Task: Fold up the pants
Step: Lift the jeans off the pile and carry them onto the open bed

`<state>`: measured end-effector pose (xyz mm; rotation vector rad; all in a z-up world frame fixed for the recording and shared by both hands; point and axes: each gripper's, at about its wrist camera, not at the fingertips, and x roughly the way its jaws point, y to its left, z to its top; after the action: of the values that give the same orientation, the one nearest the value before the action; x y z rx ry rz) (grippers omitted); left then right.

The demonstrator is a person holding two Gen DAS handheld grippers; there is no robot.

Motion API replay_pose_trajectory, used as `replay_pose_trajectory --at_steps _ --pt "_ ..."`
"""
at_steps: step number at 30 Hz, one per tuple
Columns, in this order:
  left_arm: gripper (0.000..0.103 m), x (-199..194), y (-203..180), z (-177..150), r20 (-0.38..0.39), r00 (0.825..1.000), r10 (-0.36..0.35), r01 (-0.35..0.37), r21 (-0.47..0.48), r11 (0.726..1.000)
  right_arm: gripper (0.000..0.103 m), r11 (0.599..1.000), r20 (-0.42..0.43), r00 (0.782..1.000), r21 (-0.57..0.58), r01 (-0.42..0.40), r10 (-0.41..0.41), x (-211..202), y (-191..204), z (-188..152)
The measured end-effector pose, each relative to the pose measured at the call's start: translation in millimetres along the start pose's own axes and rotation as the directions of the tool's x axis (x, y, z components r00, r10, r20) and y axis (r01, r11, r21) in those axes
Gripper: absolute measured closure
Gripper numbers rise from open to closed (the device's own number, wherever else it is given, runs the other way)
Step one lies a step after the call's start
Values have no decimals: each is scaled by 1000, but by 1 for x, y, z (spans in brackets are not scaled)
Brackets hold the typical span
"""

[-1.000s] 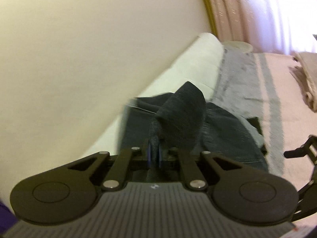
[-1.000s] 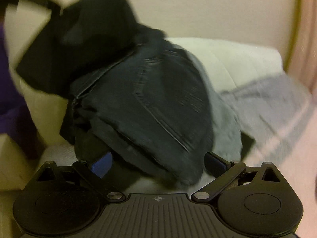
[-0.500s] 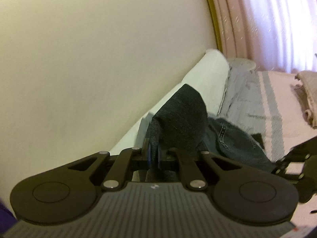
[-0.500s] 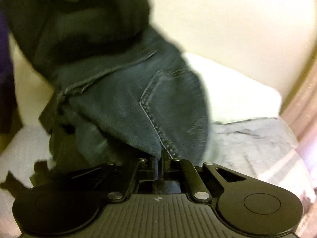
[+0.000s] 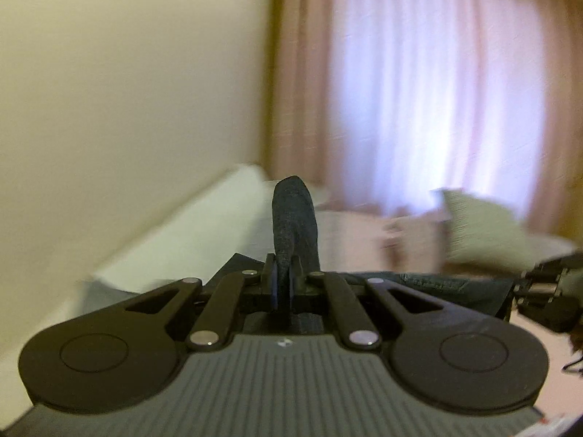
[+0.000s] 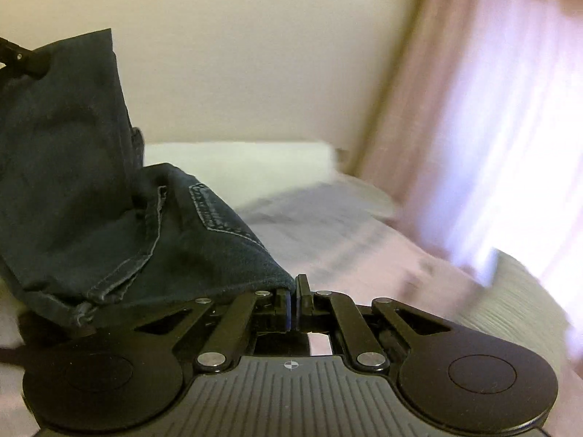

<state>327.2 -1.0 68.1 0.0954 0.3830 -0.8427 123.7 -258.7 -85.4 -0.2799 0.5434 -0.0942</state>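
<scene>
Dark blue denim pants [image 6: 91, 196] hang lifted above the bed, stretched between both grippers. My left gripper [image 5: 283, 284] is shut on a fold of the pants [image 5: 293, 218] that sticks up between its fingers. My right gripper [image 6: 294, 296] is shut on the pants' edge, and the cloth runs up and left from it to the other gripper [image 6: 22, 60] at the top left. In the left wrist view the right gripper [image 5: 546, 291] shows at the far right with denim stretched toward it.
The bed's pink cover [image 6: 364, 255] with a grey band [image 6: 302, 211] lies below. A white bolster [image 5: 196, 240] runs along the cream wall [image 5: 127, 91]. A pale pillow [image 5: 484, 233] lies at the bed's far end. Pink curtains [image 5: 419, 91] cover the window.
The right gripper went from open to shut on the pants' edge. Both grippers rose and swung toward the curtains, lifting the pants off the bed and stretching them.
</scene>
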Motion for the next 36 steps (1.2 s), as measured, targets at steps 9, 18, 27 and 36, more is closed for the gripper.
replay_pose_trajectory --at_steps 9,18,27,36 --pt "100 -10 -186 -47 -88 960 -266 254 -129 959 103 970 -158 962 67 235 -222 -175 -168 -141" --pt "100 -7 -319 -133 -307 878 -368 292 -267 919 103 943 -300 911 83 321 -283 -295 -255 -251" --pt "94 3 -268 -121 -308 916 -256 125 -387 914 103 921 -354 877 91 378 -325 -342 -269 -233" --pt "57 5 -268 -135 -318 940 -124 87 -127 988 103 989 -550 833 70 128 -69 -191 -275 -257"
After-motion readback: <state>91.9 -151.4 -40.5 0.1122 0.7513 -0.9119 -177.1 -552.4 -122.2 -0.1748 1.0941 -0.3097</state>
